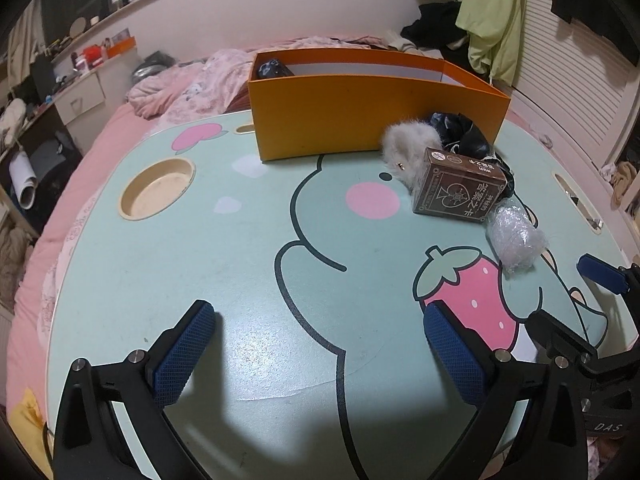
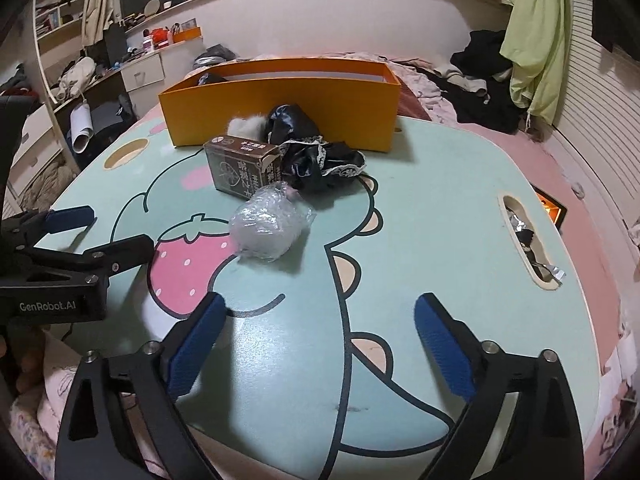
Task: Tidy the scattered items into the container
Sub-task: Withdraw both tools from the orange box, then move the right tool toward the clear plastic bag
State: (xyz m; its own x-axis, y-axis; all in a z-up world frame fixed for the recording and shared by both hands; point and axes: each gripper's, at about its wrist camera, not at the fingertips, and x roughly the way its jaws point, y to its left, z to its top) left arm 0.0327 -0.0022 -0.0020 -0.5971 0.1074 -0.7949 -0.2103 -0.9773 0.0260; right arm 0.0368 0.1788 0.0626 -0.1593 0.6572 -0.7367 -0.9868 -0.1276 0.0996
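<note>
The left hand-held gripper [image 2: 86, 228] bears "GenRobot.AI" in white on its black body, seen from the right wrist. The right hand-held gripper [image 1: 560, 296] shows the letters "DAS" on its black body, seen from the left wrist. The brown box [image 1: 460, 190] carries Chinese characters and a spade emblem, too small to read surely.

One orange box [image 2: 280, 116], one brown carton [image 2: 240, 168], one plastic-wrapped bundle [image 2: 266, 228], one fluffy item [image 1: 404, 148].
</note>
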